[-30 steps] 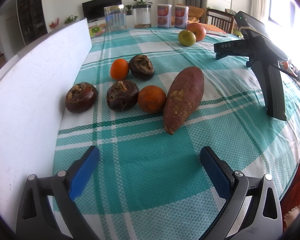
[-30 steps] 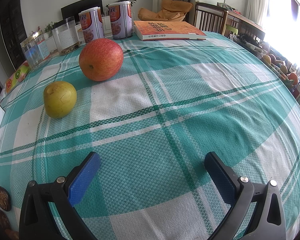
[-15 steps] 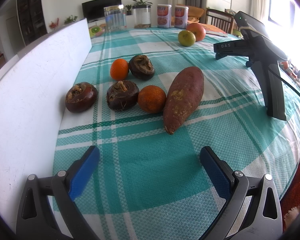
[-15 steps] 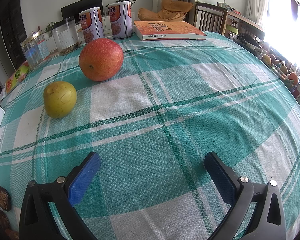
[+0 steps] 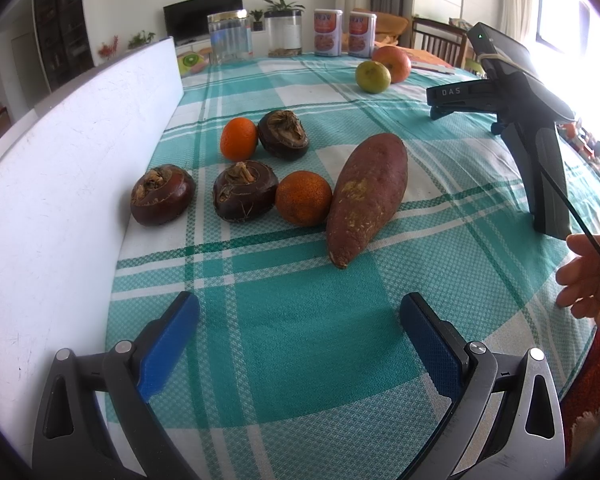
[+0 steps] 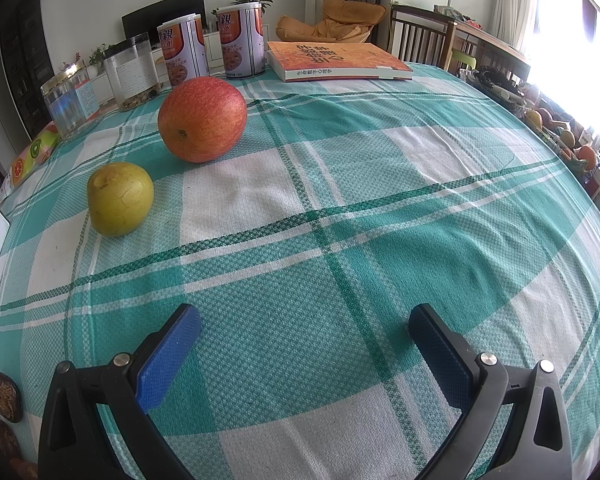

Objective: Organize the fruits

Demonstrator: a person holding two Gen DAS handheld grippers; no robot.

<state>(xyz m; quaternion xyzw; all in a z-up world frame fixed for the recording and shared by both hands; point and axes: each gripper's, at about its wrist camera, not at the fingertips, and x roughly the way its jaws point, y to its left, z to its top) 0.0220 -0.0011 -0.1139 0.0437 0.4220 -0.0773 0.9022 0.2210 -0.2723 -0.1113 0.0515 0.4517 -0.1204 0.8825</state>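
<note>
In the left wrist view my left gripper (image 5: 300, 312) is open and empty, low over the checked cloth. Ahead of it lie a sweet potato (image 5: 366, 192), two oranges (image 5: 303, 198) (image 5: 238, 139) and three dark water chestnuts (image 5: 162, 194) (image 5: 245, 191) (image 5: 284, 134). A green apple (image 5: 373, 76) and a red apple (image 5: 392, 64) sit far back. The right gripper's body (image 5: 520, 120) stands on the cloth at right. In the right wrist view my right gripper (image 6: 305, 324) is open and empty, with the red apple (image 6: 202, 119) and green apple (image 6: 120, 198) ahead left.
A white board (image 5: 60, 168) walls the left side. Jars (image 6: 130, 72) (image 6: 70, 104), two cans (image 6: 184, 54) (image 6: 242, 42) and an orange book (image 6: 336, 60) stand at the table's far edge. A bare hand (image 5: 592, 276) reaches in at right near the gripper's cable. Chairs stand behind.
A bare hand has come into the left wrist view at the right edge. Both grippers and all the fruit have stayed where they were.
</note>
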